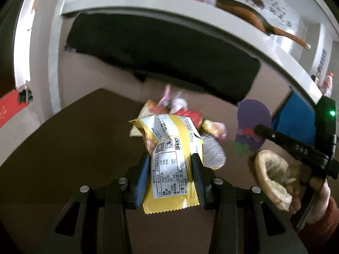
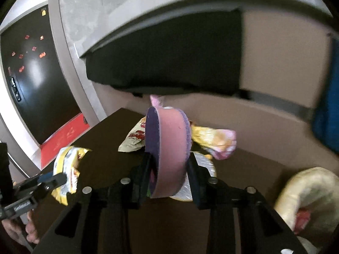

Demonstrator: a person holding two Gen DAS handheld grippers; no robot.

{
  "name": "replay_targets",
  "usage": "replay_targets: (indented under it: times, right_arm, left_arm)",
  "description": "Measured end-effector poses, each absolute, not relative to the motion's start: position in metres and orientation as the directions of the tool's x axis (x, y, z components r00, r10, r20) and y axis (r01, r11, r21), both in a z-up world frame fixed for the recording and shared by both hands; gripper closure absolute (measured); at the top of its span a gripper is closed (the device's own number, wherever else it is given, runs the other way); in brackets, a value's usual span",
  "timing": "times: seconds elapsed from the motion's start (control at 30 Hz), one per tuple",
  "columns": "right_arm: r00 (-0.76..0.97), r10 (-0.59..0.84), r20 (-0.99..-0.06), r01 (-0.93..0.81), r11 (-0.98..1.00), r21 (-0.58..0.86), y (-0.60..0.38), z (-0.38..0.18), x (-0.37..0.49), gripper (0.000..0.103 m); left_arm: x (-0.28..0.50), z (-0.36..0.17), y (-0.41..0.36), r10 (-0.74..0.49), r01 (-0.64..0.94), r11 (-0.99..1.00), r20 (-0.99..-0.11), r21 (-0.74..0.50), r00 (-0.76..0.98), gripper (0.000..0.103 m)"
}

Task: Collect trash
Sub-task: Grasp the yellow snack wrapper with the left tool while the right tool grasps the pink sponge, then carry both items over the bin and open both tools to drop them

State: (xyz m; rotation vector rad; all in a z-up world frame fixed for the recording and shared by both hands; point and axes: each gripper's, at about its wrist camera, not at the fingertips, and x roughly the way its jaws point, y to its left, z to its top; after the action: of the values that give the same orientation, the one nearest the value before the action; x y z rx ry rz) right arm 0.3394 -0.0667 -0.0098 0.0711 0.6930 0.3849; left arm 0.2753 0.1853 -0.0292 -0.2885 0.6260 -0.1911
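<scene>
Now both are loaded: left tool clamps the yellow wrapper, right tool the purple-pink disc; lift both well clear of the worktop litter.

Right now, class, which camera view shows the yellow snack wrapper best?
The left wrist view: the yellow snack wrapper fills the centre, printed label facing the camera, pinched in the left gripper. The right wrist view shows it small and crumpled at the left edge.
</scene>
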Motion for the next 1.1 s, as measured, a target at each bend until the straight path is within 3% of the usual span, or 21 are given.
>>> replay_targets:
  times: [0.47, 0.73, 1.1]
  right_arm:
    - [0.879, 0.246, -0.408, -0.233, 0.969, 0.083, -0.162, 0.074, 0.253, 0.073]
    - [0.926, 0.148, -0.347, -0.142, 0.989, 0.043, -0.223, 0.091, 0.213, 0.073]
    - [0.937, 0.066, -0.343, -0.05, 0.997, 0.055, -0.278, 0.092, 0.187, 0.073]
  left_arm:
    - [0.247, 0.069, 0.057, -0.289, 0.257, 0.956, -0.329, -0.139, 0.899, 0.063]
    - [0.235, 0.086, -0.009, -0.304, 0.288, 0.953, -0.286, -0.099, 0.909, 0.063]
    - [0.223, 0.091, -0.077, -0.357, 0.352, 0.933, -0.29, -0.071, 0.888, 0.063]
